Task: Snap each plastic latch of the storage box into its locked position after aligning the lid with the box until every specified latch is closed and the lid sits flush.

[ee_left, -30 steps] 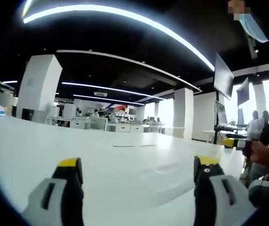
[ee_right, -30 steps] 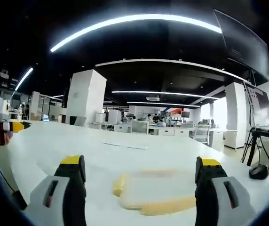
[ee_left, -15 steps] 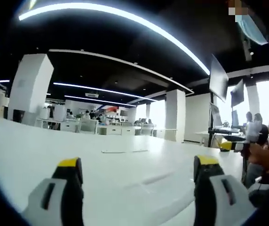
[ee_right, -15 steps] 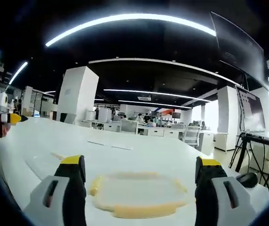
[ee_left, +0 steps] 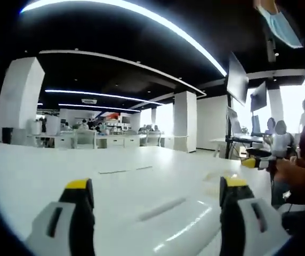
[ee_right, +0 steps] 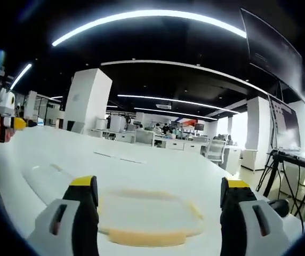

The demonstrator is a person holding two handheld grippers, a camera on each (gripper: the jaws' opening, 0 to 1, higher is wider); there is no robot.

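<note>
A flat, clear storage box with a yellow rim [ee_right: 148, 236] lies on the white table [ee_right: 142, 170]. It sits low between the jaws of my right gripper [ee_right: 158, 183], which is open and holds nothing. The box is blurred, so its latches cannot be made out. My left gripper [ee_left: 156, 184] is open too, over a pale long shape [ee_left: 168, 216] on the table. The left gripper's yellow tip [ee_right: 14, 124] shows at the left edge of the right gripper view. The right gripper's tip [ee_left: 251, 162] and a person's hand [ee_left: 299, 181] enter the left gripper view from the right.
A pale flat shape [ee_right: 48, 175] lies on the table left of the box. A black object [ee_right: 280, 207] sits at the table's right end, near a stand with a screen [ee_right: 286, 160]. White pillars [ee_left: 16, 101], desks and people stand far behind.
Both views have shifted with the hands. The yellow-rimmed box now lies lower and nearer between the right jaws. The pale shape has come into the bottom of the left gripper view. Both grippers stay open.
</note>
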